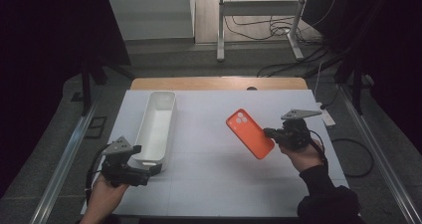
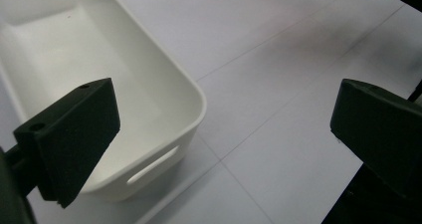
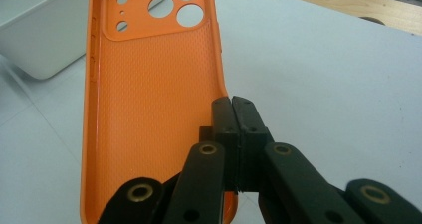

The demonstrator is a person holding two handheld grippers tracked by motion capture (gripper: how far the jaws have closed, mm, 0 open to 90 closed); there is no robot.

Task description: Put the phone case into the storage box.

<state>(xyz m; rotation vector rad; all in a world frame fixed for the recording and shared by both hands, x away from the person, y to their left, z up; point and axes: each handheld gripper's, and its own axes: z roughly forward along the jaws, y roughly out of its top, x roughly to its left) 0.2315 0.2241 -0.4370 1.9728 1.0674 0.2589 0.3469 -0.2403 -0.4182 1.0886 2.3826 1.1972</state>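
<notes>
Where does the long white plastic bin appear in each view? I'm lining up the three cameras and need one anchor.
High view: the long white plastic bin lies left of centre on the white table, its near end by the left gripper.
Left gripper view: it is at upper left, behind the left black jaw.
Right gripper view: its corner is at top left, beside the orange phone case.
Shared landmark: the white table.

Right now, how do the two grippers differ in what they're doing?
The right gripper is shut on the edge of the orange phone case, holding it above the table; the left gripper is open and holds nothing. The right sits mid-table, the left by the near end of the white bin. Both are hand-held.
</notes>
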